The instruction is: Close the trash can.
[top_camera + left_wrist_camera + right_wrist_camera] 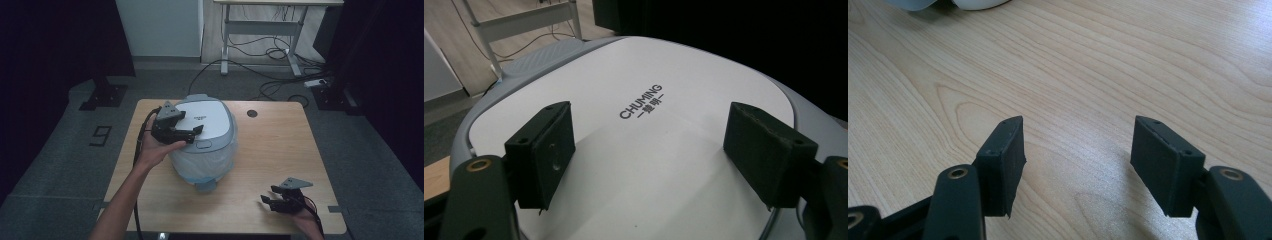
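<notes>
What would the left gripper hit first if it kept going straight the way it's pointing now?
Most likely the white lid of the bin. The left gripper, jaws open, hangs just above it and points across its top, tilted slightly down; depth is hard to judge.

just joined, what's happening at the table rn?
A person at a wooden table holds a hand-held gripper in each hand. The left hand-held gripper is open over the white lid of a lidded bin with a plastic liner, its jaws spread above the lid near the CHUMING logo, gripping nothing. The right hand-held gripper is open too, low over bare tabletop near the front right corner, away from the bin. The lid is shut.
</notes>
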Demonstrator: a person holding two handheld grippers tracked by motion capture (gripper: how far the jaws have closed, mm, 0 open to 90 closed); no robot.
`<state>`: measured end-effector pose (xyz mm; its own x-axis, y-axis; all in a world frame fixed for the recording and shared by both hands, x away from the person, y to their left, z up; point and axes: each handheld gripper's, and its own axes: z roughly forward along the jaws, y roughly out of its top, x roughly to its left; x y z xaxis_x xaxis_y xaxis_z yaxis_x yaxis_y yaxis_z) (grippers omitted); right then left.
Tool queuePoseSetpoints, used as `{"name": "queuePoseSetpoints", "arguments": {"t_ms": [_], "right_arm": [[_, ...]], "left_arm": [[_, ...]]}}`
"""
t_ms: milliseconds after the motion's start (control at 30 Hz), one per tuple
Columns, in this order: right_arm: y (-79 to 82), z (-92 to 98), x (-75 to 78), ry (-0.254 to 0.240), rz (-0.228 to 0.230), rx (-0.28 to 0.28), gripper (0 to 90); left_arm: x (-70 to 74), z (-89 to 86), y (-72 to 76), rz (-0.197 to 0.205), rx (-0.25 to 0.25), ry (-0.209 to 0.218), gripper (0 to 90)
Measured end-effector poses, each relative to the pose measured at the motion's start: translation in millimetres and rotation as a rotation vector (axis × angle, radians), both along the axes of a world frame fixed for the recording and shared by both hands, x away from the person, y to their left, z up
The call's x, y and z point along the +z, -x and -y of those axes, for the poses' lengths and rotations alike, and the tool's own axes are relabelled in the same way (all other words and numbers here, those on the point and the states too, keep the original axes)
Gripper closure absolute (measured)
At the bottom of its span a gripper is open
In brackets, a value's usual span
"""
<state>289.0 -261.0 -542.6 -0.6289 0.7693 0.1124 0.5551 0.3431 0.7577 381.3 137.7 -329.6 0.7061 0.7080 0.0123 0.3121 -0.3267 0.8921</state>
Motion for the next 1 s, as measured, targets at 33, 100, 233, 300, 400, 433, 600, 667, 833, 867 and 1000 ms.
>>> {"name": "queuePoseSetpoints", "arguments": {"t_ms": [33,100,233,300,400,433,600,667,833,867,1000], "right_arm": [[-0.1,0.3,0.1,-0.002,0.000,0.000,37.7],[-0.7,1.0,0.0,-0.002,0.000,-0.001,37.7],[-2.0,3.1,0.3,-0.006,0.001,0.000,37.6],[-2.8,3.8,0.8,-0.011,0.003,-0.002,37.6],[-4.4,4.5,1.3,-0.013,0.005,-0.003,37.6],[-4.8,4.6,1.8,-0.014,0.005,-0.003,37.6],[-7.0,4.7,4.2,-0.019,0.017,-0.001,37.4],[-8.0,4.6,5.0,-0.025,0.019,-0.002,37.3],[-11.4,6.0,6.3,-0.033,0.028,-0.003,37.1],[-12.2,6.4,6.3,-0.035,0.030,-0.003,37.1],[-14.3,8.1,7.4,-0.041,0.033,-0.006,37.1]], "left_arm": [[0.6,0.2,-0.1,-0.003,0.001,-0.001,20.4],[0.2,-0.6,1.3,0.001,-0.001,0.011,20.0],[-0.8,-10.5,7.1,0.002,-0.010,0.074,20.1],[1.6,-17.1,11.7,0.010,-0.008,0.092,20.1],[5.7,-27.7,19.1,0.021,-0.004,0.108,20.0],[6.7,-31.1,21.4,0.021,-0.003,0.109,20.0],[8.3,-47.1,33.0,0.022,0.010,0.107,19.6],[6.7,-52.5,37.8,0.022,0.019,0.101,19.6],[-1.6,-66.7,50.7,0.015,0.041,0.096,19.6],[-3.6,-69.6,53.3,0.013,0.045,0.098,19.6],[-13.6,-79.4,62.0,0.004,0.062,0.093,19.6]]}}
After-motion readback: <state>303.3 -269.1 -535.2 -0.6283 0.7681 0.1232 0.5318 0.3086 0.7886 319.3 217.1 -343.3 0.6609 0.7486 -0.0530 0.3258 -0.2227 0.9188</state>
